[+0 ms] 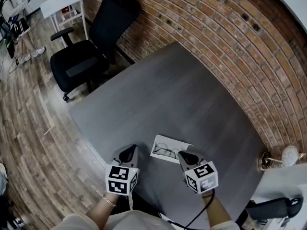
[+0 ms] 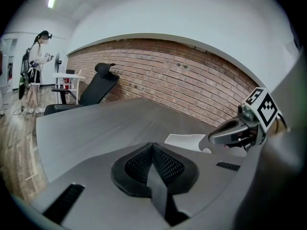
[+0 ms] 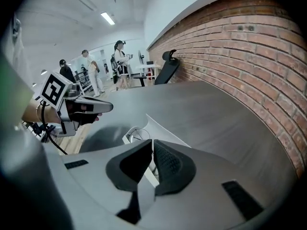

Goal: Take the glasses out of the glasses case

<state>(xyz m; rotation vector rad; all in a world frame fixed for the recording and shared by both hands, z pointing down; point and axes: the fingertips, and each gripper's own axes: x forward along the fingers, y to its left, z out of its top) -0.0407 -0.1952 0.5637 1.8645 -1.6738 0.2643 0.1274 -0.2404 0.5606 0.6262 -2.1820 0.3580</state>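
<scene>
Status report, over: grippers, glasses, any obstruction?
Left hand-held gripper shut, empty. Right hand-held gripper shut, at glasses case edge. Glasses inside open case. Nothing in the way.

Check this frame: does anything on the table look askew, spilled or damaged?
Nothing stands out. The white glasses case lies open and flat near the front edge of the grey table, and the glasses rest inside it, apparently intact. No spill or breakage is visible.

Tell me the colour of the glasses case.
The case is white; the head view shows it best.
</scene>
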